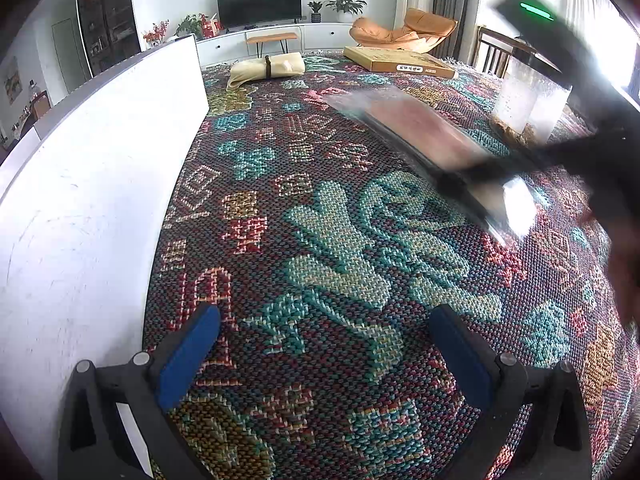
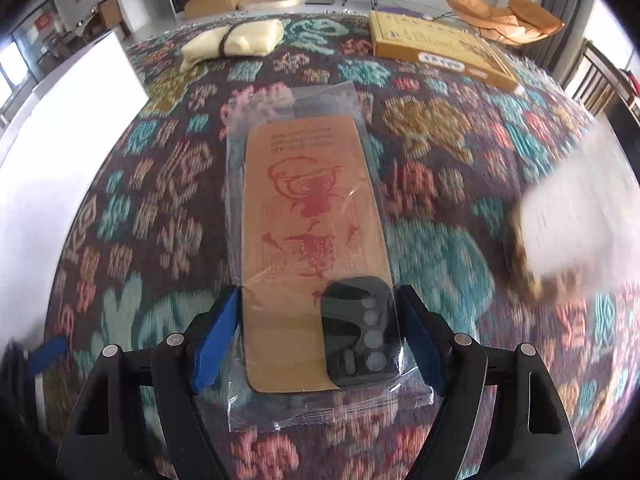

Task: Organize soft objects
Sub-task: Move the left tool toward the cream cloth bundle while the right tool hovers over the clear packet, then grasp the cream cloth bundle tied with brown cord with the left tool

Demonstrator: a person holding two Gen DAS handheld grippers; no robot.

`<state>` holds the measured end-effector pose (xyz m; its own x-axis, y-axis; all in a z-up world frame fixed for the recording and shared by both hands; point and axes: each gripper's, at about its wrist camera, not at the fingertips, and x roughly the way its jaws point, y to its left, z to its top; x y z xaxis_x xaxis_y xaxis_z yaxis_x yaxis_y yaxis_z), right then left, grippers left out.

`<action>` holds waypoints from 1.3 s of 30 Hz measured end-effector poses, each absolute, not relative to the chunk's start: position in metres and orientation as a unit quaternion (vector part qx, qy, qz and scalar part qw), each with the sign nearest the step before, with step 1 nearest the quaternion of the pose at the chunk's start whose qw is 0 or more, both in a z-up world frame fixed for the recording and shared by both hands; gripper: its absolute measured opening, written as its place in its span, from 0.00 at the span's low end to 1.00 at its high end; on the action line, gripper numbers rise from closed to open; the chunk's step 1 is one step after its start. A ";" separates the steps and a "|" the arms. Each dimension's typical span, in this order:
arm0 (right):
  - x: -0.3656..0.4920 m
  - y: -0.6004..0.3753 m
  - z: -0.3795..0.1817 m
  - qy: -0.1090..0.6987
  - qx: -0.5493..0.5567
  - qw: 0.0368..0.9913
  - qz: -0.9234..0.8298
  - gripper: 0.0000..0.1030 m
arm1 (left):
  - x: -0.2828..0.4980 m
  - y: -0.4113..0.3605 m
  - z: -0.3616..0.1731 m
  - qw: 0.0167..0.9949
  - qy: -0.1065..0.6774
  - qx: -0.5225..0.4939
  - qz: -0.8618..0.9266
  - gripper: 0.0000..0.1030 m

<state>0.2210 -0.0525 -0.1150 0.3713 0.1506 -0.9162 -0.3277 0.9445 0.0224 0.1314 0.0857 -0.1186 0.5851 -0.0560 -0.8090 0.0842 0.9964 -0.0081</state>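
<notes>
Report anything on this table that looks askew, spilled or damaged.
Nothing looks spilled or damaged. The clear packet sits gripped between the jaws of the right gripper. The cream roll and flat box lie intact.

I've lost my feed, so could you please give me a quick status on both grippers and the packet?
Left gripper open, empty, over the woven cloth. Right gripper clamped on the plastic-wrapped packet, lifted off the cloth. Nothing in the way; clear tub off to the side.

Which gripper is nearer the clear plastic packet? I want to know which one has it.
Right. The right gripper straddles the clear plastic packet, one blue pad at each edge. The left gripper hangs open over the woven cloth, apart from the packet.
</notes>
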 end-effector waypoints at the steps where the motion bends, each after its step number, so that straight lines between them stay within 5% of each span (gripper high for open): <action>1: 0.196 -0.065 -0.115 0.543 -0.081 0.824 0.141 0.77 | 0.132 0.086 -0.119 0.890 0.454 0.016 -0.039 1.00; 8: 0.083 -0.172 -0.109 0.546 -0.004 0.837 0.027 0.77 | 0.132 0.086 -0.118 0.890 0.454 0.017 -0.039 1.00; 17: 0.201 -0.272 -0.103 0.452 0.067 0.883 -0.109 0.80 | 0.132 0.086 -0.118 0.890 0.454 0.017 -0.039 1.00; 20: 0.191 -0.276 -0.082 0.420 0.139 0.891 -0.101 0.80 | 0.132 0.086 -0.118 0.890 0.454 0.017 -0.039 1.00; 31: 0.116 -0.226 -0.097 0.432 0.102 0.892 -0.085 0.79 | 0.151 0.078 -0.114 0.874 0.486 -0.017 -0.002 1.00; 35: 0.118 -0.217 -0.101 0.440 0.086 0.892 -0.060 0.79 | 0.189 0.056 -0.093 0.867 0.489 -0.088 -0.044 1.00; 39: 0.121 -0.211 -0.108 0.454 0.078 0.886 -0.045 0.82 | 0.264 0.029 -0.058 0.883 0.463 -0.038 -0.064 1.00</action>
